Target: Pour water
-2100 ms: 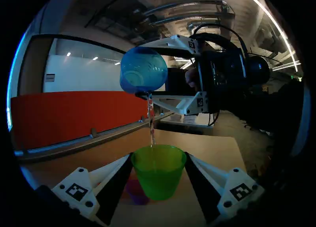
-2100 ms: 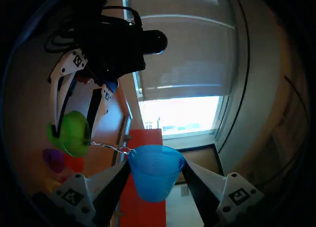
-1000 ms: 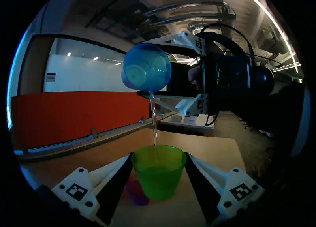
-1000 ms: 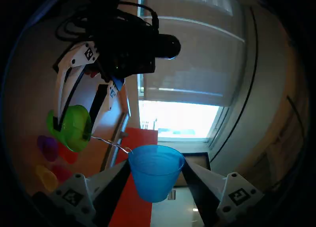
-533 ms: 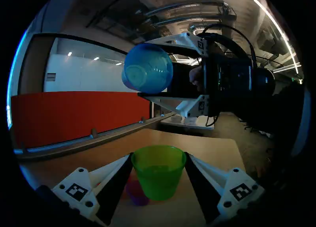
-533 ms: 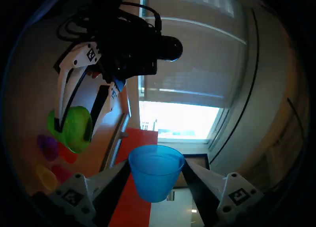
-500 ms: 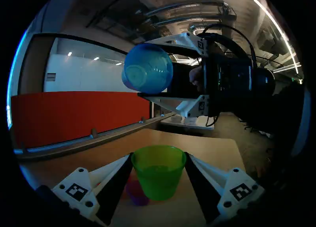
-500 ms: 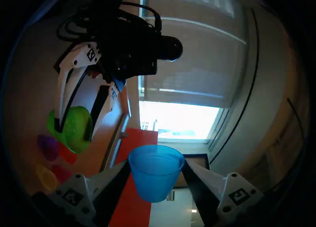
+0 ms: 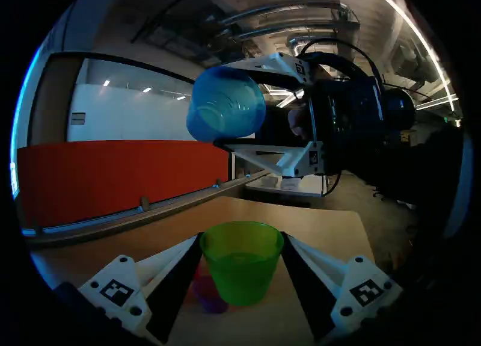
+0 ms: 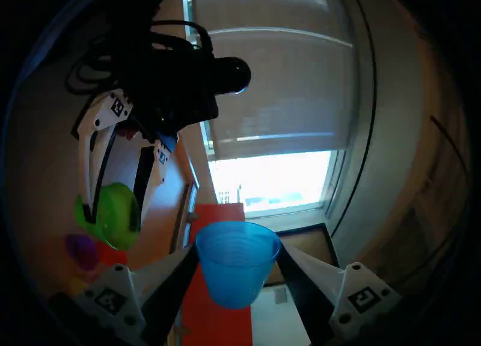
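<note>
A green cup [image 9: 242, 268] holding water stands upright between the fingers of my left gripper [image 9: 242, 259], which is shut on it just above the wooden table [image 9: 312, 225]. Above it hangs a blue cup [image 9: 225, 105], lying on its side with its mouth toward the left, held by my right gripper [image 9: 264, 108]. In the right gripper view the blue cup [image 10: 237, 269] sits between the fingers of my right gripper [image 10: 237, 265], and the green cup [image 10: 114, 215] shows at the left in my left gripper [image 10: 117, 183]. No water runs between the cups.
A small purple cup [image 9: 207, 292] stands on the table behind the green one, also seen as the purple cup [image 10: 81, 250] in the right gripper view. A red partition [image 9: 120, 174] with a metal rail borders the table's far side. A bright window [image 10: 270, 180] lies beyond.
The water stream from the blue cup into the green cup has stopped. The blue cup has since tipped back slightly toward level; the green cup has stayed in place.
</note>
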Tool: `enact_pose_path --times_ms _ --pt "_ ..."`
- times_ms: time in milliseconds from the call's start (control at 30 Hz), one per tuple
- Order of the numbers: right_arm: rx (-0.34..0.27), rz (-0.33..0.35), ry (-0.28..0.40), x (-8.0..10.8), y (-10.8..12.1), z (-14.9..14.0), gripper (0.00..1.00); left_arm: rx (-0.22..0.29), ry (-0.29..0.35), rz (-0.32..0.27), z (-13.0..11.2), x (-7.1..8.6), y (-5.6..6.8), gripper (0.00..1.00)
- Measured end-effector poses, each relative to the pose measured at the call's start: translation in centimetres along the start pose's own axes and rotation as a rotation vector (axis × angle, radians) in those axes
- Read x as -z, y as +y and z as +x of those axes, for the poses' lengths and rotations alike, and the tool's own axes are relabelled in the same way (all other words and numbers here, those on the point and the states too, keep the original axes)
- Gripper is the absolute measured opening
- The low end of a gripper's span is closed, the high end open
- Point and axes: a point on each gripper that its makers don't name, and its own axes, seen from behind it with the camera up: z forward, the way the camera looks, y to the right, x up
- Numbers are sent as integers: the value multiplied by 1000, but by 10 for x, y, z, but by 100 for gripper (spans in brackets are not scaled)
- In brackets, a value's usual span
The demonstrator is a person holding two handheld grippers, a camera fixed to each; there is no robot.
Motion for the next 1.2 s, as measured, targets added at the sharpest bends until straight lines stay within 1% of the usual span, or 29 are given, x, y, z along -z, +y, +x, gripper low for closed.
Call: enact_pose_path --times_ms 100,267,400,567,900,1067,1200 --pt "-60 2 5 2 -2 -1 92 -2 0 1 1 1 0 89" --pt "-142 10 9 4 -5 -5 92 -4 -1 3 1 2 -1 89" --pt "-227 12 14 5 -7 -6 92 -11 -5 7 1 2 -2 89" --pt "-366 15 30 7 -8 -5 92 -14 -8 9 0 3 -1 89" --pt "-614 24 45 9 -14 -5 91 -20 -10 13 1 3 -1 89" --pt "-760 25 61 9 -15 -3 92 -24 -12 13 1 3 -1 89" --pt "-897 30 73 9 -14 -3 92 -26 -13 17 1 3 -1 89"
